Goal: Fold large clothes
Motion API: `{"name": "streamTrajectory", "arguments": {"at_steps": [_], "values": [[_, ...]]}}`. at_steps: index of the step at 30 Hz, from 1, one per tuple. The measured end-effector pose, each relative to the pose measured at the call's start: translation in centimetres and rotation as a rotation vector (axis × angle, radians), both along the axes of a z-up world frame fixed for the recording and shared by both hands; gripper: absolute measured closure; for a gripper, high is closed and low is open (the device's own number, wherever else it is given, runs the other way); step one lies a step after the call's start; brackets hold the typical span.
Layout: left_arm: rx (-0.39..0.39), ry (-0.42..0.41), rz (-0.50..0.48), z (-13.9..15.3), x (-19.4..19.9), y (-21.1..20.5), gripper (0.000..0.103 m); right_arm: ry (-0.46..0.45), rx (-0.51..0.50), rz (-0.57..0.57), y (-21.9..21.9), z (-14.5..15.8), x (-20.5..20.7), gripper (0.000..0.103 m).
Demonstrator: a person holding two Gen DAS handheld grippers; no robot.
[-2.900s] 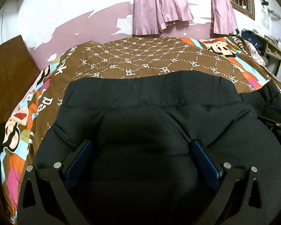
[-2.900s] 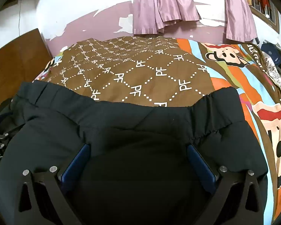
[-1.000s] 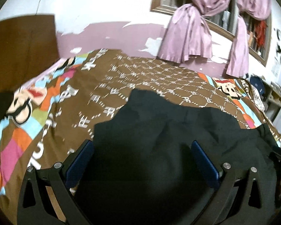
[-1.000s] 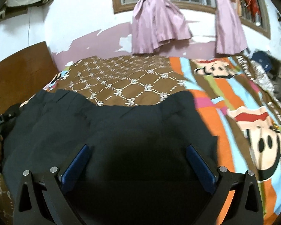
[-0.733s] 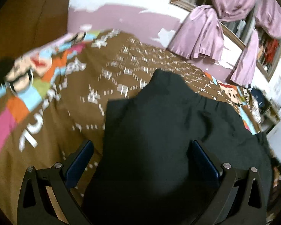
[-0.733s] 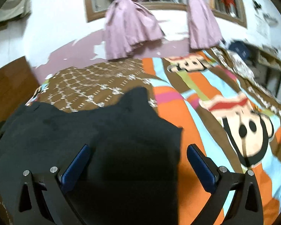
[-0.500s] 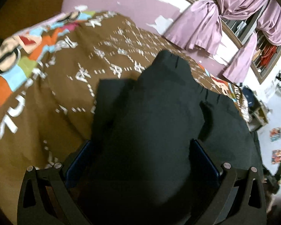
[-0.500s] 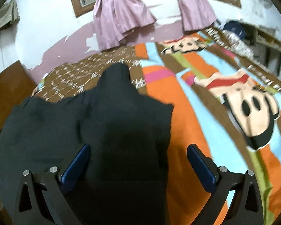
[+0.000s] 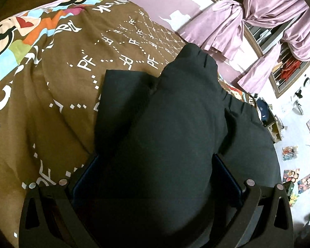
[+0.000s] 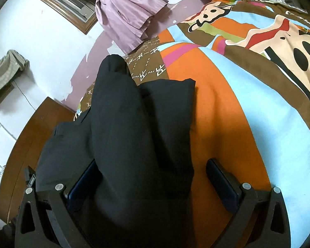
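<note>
- Fingers (image 9: 86, 173) of the left gripper (image 9: 155, 175) stand spread, black garment (image 9: 175, 124) bunched between them; whether they pinch it, I cannot tell.
- Right gripper (image 10: 153, 177) fingers (image 10: 221, 175) likewise stand wide, with cloth draped over the left one.
- Soft, floppy and probably light, the garment is best held at its edges or corners.
- It lies on the bed (image 9: 51, 103), lifted toward both grippers.

Dim indoor light, strong fisheye edge distortion, dark vignetted corners
</note>
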State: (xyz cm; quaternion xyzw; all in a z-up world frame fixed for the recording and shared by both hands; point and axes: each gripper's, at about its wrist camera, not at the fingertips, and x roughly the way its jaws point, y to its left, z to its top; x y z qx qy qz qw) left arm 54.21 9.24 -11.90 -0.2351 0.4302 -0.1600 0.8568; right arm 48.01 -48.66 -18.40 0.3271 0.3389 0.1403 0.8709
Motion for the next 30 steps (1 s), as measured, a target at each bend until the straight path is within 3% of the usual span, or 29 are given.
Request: {"name": "streamTrajectory", "arguments": {"at_steps": [5,11,19,26,30], "values": [[-0.033,0.019,-0.007,-0.2,0.5,0.5,0.001,0.002,0.003,0.001,0.0,0.0,0.1,0.0],[-0.012,0.103,-0.062,0.5,2.8,0.9,0.001,0.002,0.009,0.001,0.1,-0.1,-0.1,0.0],[-0.05,0.159,-0.162,0.0,4.3,2.1,0.001,0.091,-0.03,0.058,0.6,0.4,1.3,0.0],[-0.118,0.17,-0.199,0.2,4.3,2.9,0.001,0.143,-0.003,0.13,1.1,1.0,2.2,0.0],[-0.198,0.197,-0.233,0.1,4.5,3.7,0.001,0.156,0.04,0.153,1.7,1.0,2.1,0.0]]}}
